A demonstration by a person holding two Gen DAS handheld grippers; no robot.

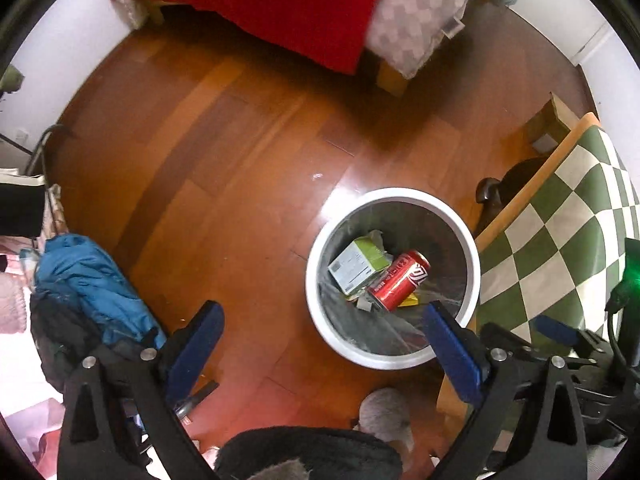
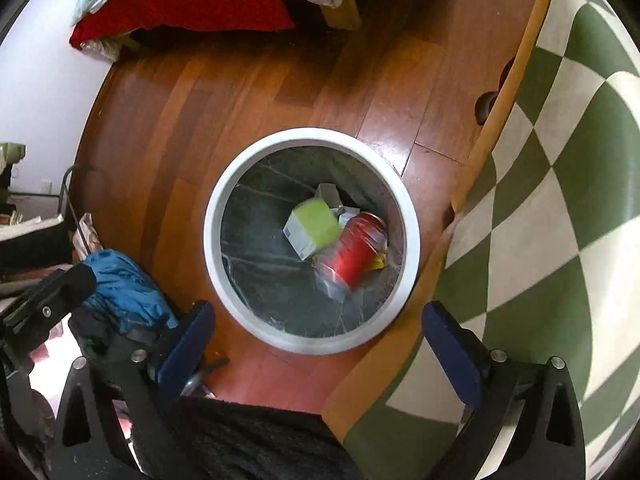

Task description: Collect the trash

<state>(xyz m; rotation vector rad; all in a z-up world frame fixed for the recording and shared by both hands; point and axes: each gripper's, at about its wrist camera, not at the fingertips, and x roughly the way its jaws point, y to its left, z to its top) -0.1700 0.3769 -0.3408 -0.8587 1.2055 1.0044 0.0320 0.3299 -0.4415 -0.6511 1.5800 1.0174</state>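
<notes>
Bin (image 1: 394, 358) is sitting on the wood floor (image 1: 240, 160), white rim, dark liner inside. In the left wrist view it's lying ahead & to the right of the left tool (image 1: 323, 322), w/ the tool's right finger (image 1: 452, 350) overlapping the near rim. That tool's blue pads are standing wide apart, nothing btwn them but floor & bin edge.

In the right wrist view the bin (image 2: 218, 264) is sitting straight ahead of the right tool (image 2: 318, 324), near-centred btwn its fingers. Right tool's pads are also spread wide, gripping nothing.

Trash is lying at the bin's bottom: red can (image 1: 400, 280) on its side, green-and-white box (image 1: 358, 266) touching it on the far-left side, a yellow scrap (image 1: 412, 301) just under the can's near end. Same can (image 2: 356, 252) & box (image 2: 314, 228) are showing in the right view, can blurred; clear plastic (image 2: 334, 284) is lying on the can's near side there.

Counter w/ green-and-white check cloth (image 2: 560, 200) is running along the right of both tools, wood edge almost touching the bin. Blue jacket (image 1: 92, 280) is piled to the left of the left tool. Bed w/ red blanket (image 1: 260, 8) is sitting far ahead, well apart from the bin. Dark fuzzy sleeve (image 2: 256, 440) is showing at the near edge, below the right tool.
</notes>
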